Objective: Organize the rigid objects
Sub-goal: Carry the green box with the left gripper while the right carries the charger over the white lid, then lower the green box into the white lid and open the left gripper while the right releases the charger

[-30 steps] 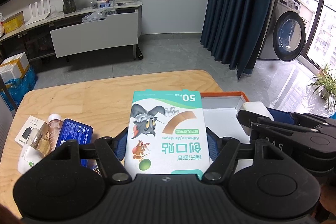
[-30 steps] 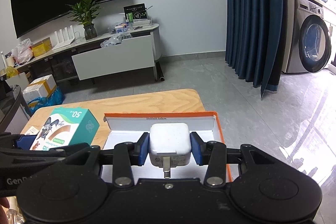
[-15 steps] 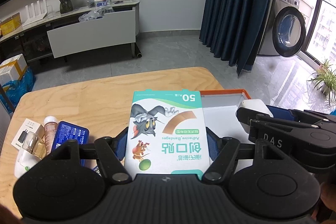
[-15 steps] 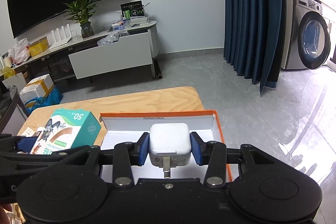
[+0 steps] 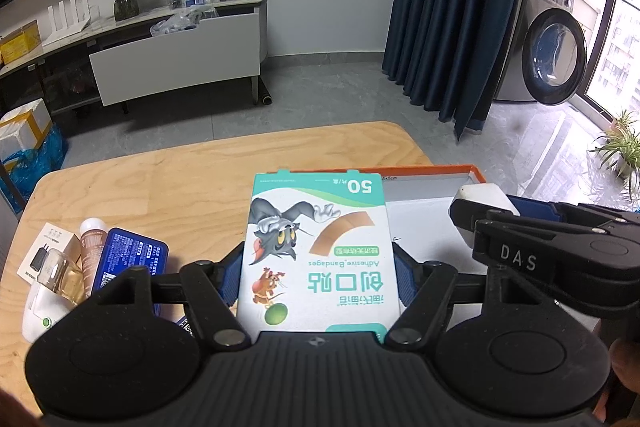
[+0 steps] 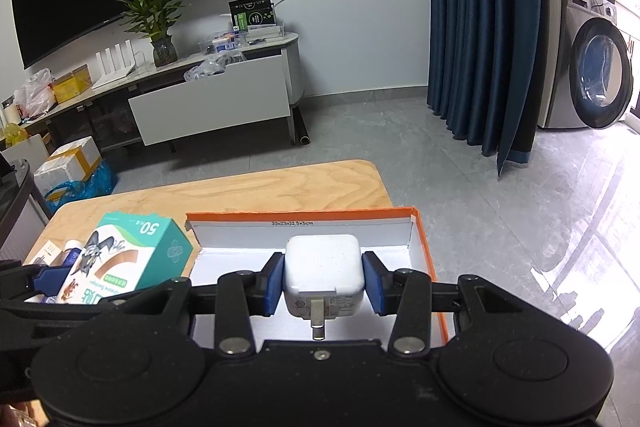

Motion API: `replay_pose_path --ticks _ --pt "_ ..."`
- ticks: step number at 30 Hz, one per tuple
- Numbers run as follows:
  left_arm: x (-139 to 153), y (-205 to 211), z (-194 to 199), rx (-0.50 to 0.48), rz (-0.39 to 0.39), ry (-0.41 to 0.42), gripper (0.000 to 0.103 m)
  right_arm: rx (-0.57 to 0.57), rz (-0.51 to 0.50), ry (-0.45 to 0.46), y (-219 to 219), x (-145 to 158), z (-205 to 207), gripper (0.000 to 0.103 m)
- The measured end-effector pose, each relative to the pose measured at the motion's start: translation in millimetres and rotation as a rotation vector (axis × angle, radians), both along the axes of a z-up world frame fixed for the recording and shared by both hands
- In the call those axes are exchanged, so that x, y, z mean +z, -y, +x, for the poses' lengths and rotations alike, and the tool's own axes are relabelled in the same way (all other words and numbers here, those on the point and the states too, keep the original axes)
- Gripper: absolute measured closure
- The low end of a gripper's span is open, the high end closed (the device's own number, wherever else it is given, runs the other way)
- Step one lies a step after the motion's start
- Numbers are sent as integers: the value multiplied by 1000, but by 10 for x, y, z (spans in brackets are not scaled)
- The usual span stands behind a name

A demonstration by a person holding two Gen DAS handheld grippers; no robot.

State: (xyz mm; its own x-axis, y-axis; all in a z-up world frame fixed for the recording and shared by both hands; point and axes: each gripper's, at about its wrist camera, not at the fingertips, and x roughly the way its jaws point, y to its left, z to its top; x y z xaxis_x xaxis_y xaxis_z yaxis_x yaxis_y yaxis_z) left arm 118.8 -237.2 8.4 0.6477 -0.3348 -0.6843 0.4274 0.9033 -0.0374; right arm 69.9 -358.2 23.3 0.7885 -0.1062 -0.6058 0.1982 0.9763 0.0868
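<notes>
Left wrist view: your left gripper (image 5: 318, 277) pinches the teal bandage box (image 5: 318, 251) above the wooden table (image 5: 180, 187); bottles (image 5: 90, 243) lie left.

Right wrist view: your right gripper (image 6: 324, 285) clamps the white charger (image 6: 324, 273), prong toward you, over the orange-rimmed box (image 6: 420, 239).

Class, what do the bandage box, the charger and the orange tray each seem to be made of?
Bandage box: probably printed card, with folded edges. Charger: likely hard white plastic, matte, with a metal prong. Orange tray: seemingly cardboard, with thin folded walls, white inside.
</notes>
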Motion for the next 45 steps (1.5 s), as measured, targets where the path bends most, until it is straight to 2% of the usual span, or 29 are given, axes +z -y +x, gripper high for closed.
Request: replay_pose_path --ticks 10,27,28,30,31,32,33,34,37,40,45 --pt "-115 53 142 -6 8 -27 31 -11 1 -28 44 -77 210 52" --pt "-280 375 340 -49 13 -48 31 -56 -14 -56 286 -215 492 51" --pt "-282 392 344 -52 12 -46 31 -59 -14 -56 297 -217 497 50" --pt "-287 432 347 -65 8 -47 31 -69 -22 -40 309 -198 481 40" --pt "-284 445 337 -78 5 -46 29 -71 -24 -32 310 -180 467 34" --pt "-275 461 317 -89 4 -43 25 -72 -27 -25 311 -158 447 34" --pt "-262 465 287 -97 6 -36 17 -74 -32 -23 312 -136 423 34" --pt "-246 464 245 -98 14 -24 15 -74 -33 -18 316 -113 392 34" --pt "-170 409 138 -94 12 -8 12 -87 -22 13 340 -21 256 34" --pt "-94 312 42 -61 14 -8 6 -96 -6 41 338 84 86 27" --pt "-14 99 -188 -7 24 -10 4 -88 -12 59 250 185 -218 23"
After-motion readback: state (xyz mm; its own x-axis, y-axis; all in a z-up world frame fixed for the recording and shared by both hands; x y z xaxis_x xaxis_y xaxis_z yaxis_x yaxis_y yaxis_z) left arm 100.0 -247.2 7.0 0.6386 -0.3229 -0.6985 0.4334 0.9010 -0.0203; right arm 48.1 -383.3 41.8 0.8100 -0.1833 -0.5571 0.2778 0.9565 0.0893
